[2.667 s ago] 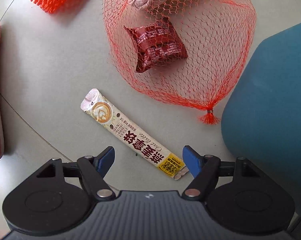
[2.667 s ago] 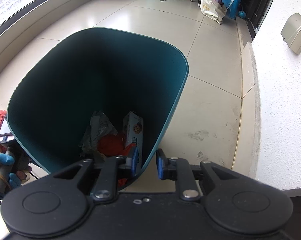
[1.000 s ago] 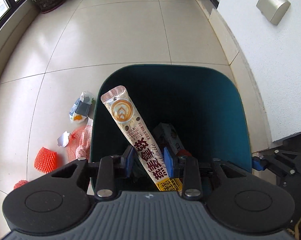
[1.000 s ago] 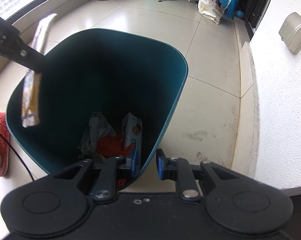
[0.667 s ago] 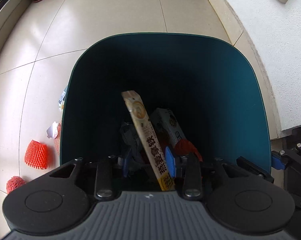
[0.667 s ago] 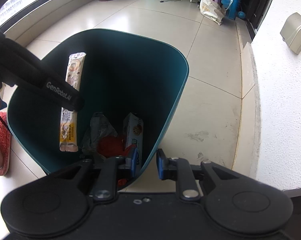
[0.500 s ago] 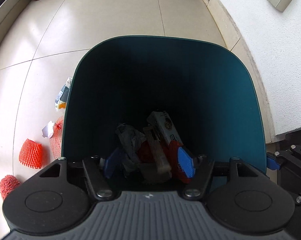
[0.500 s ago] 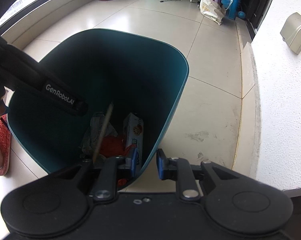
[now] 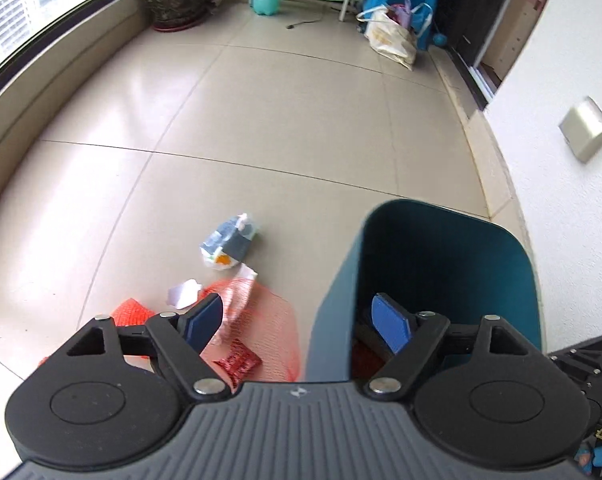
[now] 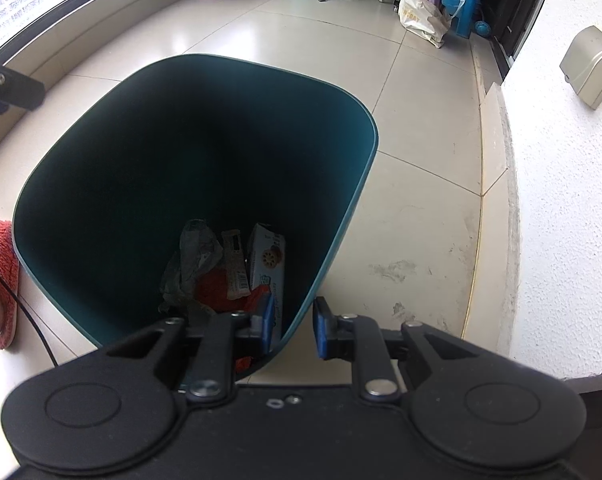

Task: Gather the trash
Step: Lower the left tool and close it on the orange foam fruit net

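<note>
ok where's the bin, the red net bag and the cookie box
bin point(image 10: 353, 120), right wrist view, far rim
red net bag point(image 9: 269, 320), left wrist view, middle of the mesh
cookie box point(image 10: 267, 258), right wrist view, printed front face

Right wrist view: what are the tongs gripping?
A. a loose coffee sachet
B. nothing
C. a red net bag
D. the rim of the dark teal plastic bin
D: the right tongs straddle the wall of the dark teal plastic bin, one blue pad on each side.

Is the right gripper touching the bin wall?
Touching. In the right wrist view, the right gripper pinches the bin wall between its fingers.
</note>
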Motion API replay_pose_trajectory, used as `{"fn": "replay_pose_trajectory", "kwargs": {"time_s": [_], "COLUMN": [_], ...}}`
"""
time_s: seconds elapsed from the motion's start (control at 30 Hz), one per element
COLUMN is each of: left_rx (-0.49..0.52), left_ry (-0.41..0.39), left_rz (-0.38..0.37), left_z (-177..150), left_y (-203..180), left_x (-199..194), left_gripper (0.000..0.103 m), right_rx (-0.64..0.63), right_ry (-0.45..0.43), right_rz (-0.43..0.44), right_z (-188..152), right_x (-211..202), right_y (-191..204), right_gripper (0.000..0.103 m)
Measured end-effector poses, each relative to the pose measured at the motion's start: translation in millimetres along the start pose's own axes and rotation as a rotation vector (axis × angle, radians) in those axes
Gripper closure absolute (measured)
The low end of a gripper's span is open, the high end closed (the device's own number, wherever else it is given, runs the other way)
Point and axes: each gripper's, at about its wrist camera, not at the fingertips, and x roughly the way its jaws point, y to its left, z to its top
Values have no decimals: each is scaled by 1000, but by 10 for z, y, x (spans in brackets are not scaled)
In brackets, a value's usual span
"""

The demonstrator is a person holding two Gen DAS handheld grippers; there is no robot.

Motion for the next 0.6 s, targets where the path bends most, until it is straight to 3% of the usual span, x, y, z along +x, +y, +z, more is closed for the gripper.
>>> {"fn": "replay_pose_trajectory", "kwargs": {"time_s": [0.23, 0.47, 0.6], "left_rx": [-111, -301, -305], "left_ry": [74, 192, 260], "left_rz": [157, 269, 348], "left_z": [14, -133, -266], "left_y": [828, 1681, 1949], "left_x": [425, 1281, 1767], "left_gripper": [21, 21, 21], "right_rx": [25, 75, 113], "right_ry": [15, 43, 70], "right_rz": [7, -17, -27], "right_z": [67, 141, 187], "right_x": [21, 13, 18], "right_y": [-38, -71, -82], "right_gripper": [85, 89, 92]}}
